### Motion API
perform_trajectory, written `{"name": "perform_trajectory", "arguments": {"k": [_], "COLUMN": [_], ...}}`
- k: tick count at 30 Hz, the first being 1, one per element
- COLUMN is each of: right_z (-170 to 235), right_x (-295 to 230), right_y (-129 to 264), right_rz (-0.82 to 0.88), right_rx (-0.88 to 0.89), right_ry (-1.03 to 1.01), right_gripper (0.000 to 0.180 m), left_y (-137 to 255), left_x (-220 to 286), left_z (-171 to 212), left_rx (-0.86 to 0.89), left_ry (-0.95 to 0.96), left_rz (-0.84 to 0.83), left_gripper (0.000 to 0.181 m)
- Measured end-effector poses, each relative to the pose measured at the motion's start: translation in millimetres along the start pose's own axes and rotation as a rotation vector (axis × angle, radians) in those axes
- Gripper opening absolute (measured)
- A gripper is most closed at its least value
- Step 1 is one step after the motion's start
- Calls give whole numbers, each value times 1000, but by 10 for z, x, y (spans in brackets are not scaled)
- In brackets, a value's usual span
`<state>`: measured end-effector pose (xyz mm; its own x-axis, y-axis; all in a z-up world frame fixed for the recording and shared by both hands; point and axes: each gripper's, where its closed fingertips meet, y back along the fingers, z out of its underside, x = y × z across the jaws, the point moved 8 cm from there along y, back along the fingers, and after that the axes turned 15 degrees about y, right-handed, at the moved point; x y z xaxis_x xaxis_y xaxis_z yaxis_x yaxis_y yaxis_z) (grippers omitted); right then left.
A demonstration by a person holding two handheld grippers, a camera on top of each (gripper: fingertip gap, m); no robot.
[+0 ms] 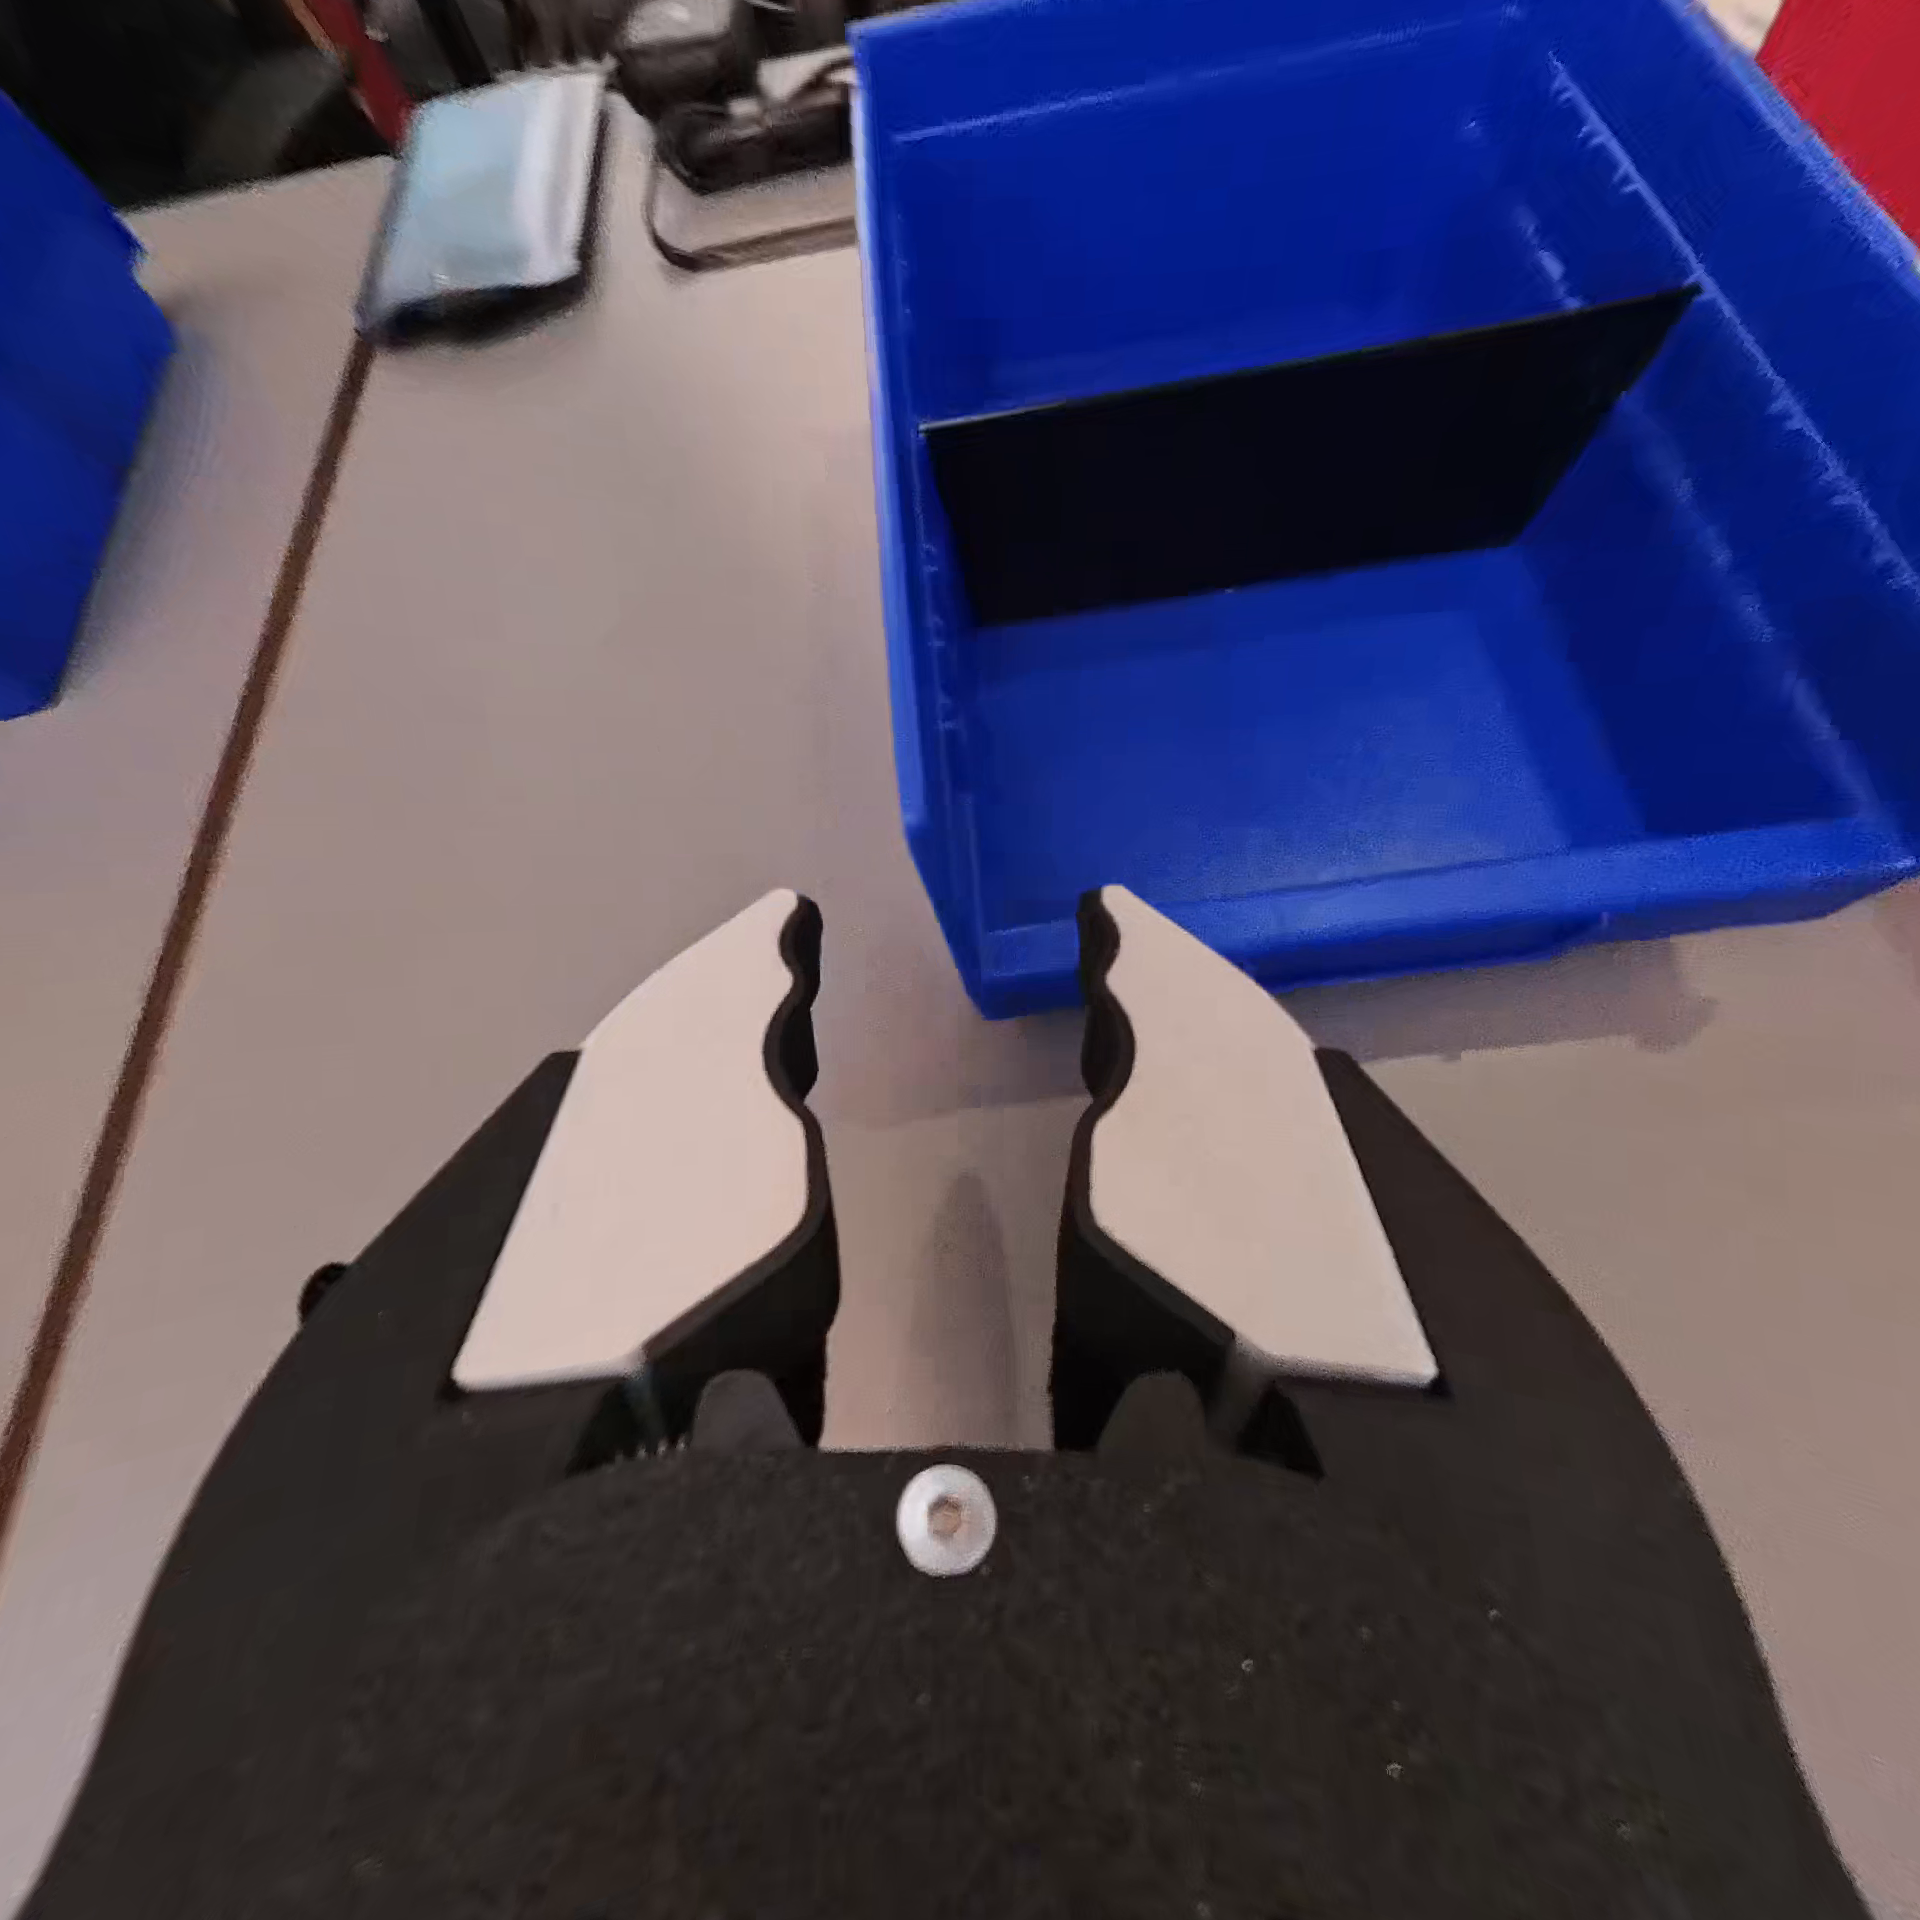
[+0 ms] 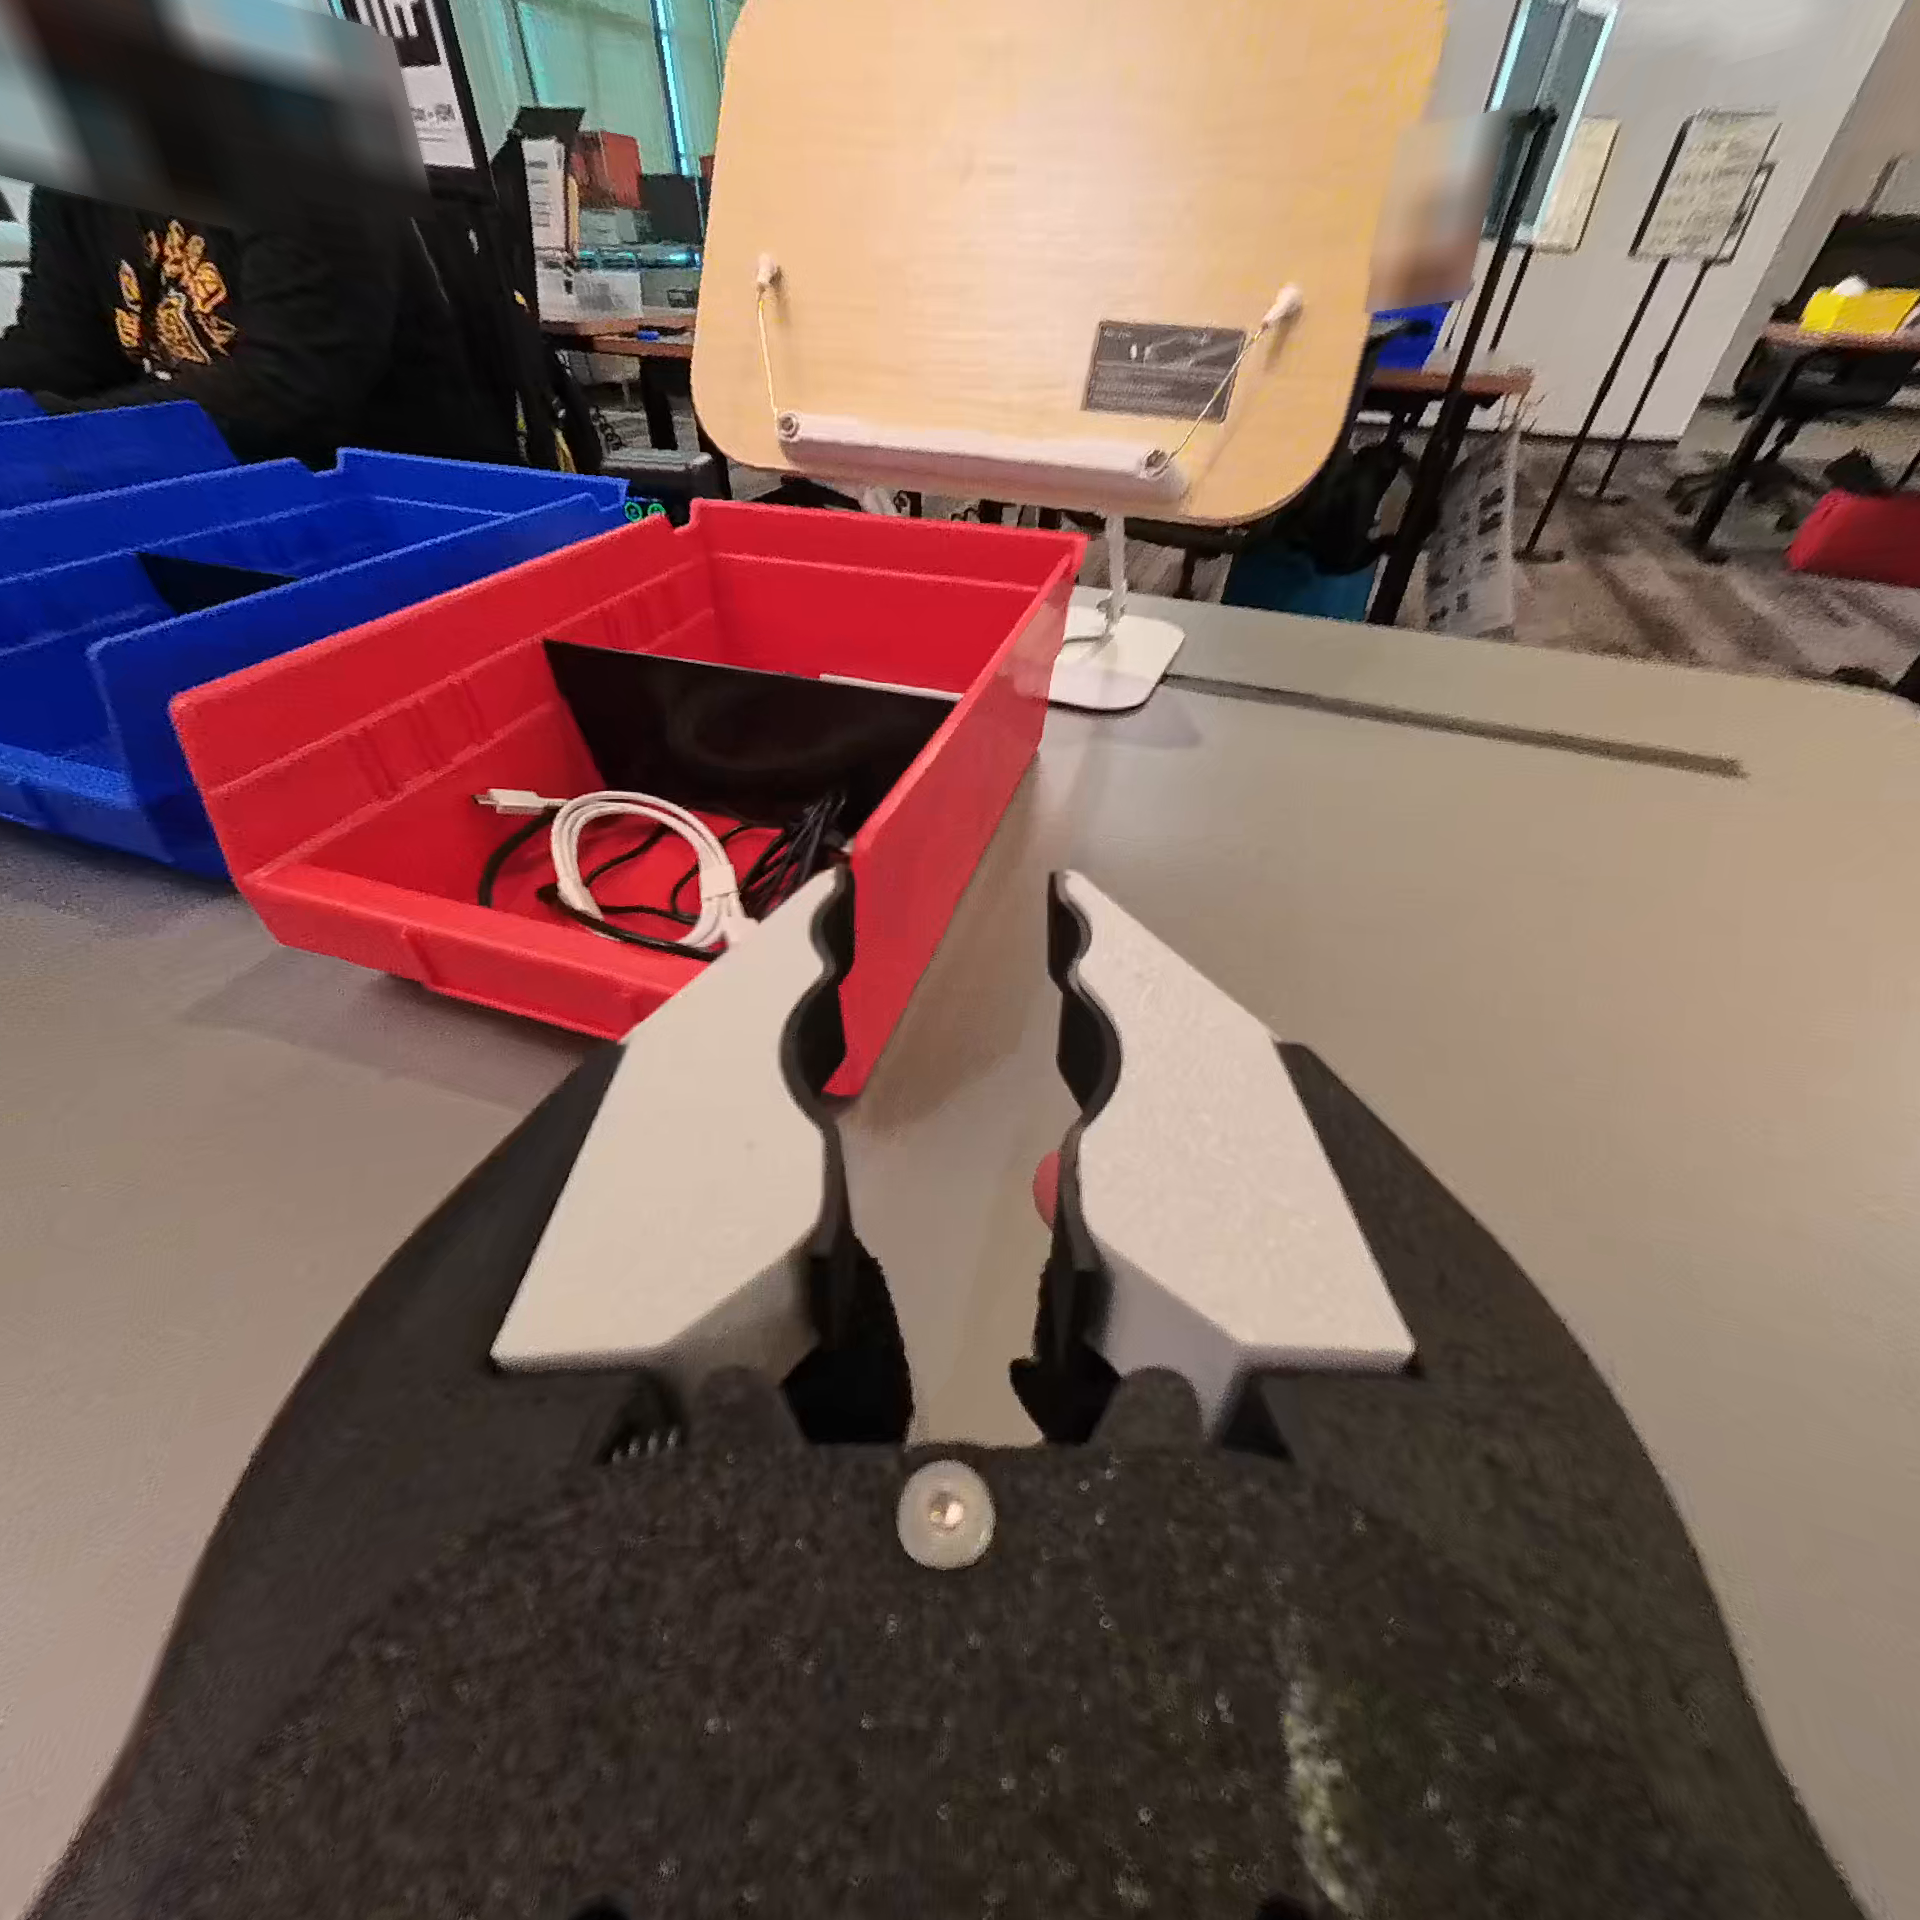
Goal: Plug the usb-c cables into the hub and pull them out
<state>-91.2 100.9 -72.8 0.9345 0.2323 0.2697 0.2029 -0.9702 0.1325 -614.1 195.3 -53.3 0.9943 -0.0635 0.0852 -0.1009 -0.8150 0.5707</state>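
1. Two grippers are up and neither holds anything; from the left wrist view, the left gripper (image 1: 951,914) hangs over the grey bench (image 1: 582,727) with its jaws apart and only bare bench between them; just ahead and to its right sits a blue bin (image 1: 1766,499) split by a black divider (image 1: 1247,468), and both compartments look empty from here; no cable and no hub shows in this view; a second blue bin (image 1: 62,436) sits at the left edge and a blurred bluish pouch (image 1: 488,197) lies farther back.

2. From the right wrist view, the right gripper (image 2: 948,894) also has its jaws apart and empty, poised near the front right corner of a red bin (image 2: 935,790); the cables are in that bin's near compartment; a coiled white cable (image 2: 623,842) lies tangled with thin black cables (image 2: 644,914); I cannot pick out the hub; a black divider (image 2: 727,727) closes off the back; behind stands a wooden board on a stand (image 2: 1039,208), and blue bins (image 2: 156,582) sit to the left.

3. My guess is the cables are light and limp and will drag their neighbours when lifted; the cord would slide and flop in a grip, so take the white one by its stiff plug housing (image 2: 727,899), near the bin's right wall; small connectors bend easily, so push and pull straight.
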Motion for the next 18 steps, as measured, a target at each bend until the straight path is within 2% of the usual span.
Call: {"name": "perform_trajectory", "arguments": {"k": [3,6,8,10,15,18], "right_z": [-114,-231,-258,-270,-352,-474], "right_x": [-124,-368,-596,-862,-1594,-2042], "right_y": [23,76,90,73,-105,-292], "right_rz": [30,2,-68,-154,-374,-493], "right_rx": [41,73,75,63,11,-31], "right_ry": [14,61,45,42,50,-20], "right_gripper": [36,36,36,36,36,37], "left_y": [-301,-503,-500,-400,31,392], "left_x": [-6,-41,-42,-1,92,214], "left_z": [-12,23,89,178,496,742], "left_rx": [-10,-35,-72,-75,-52,-85], "left_ry": [56,108,198,239,218,219], "left_rz": [96,62,75,132,80,93], "left_gripper": [40,6,3,5,6,7]}}
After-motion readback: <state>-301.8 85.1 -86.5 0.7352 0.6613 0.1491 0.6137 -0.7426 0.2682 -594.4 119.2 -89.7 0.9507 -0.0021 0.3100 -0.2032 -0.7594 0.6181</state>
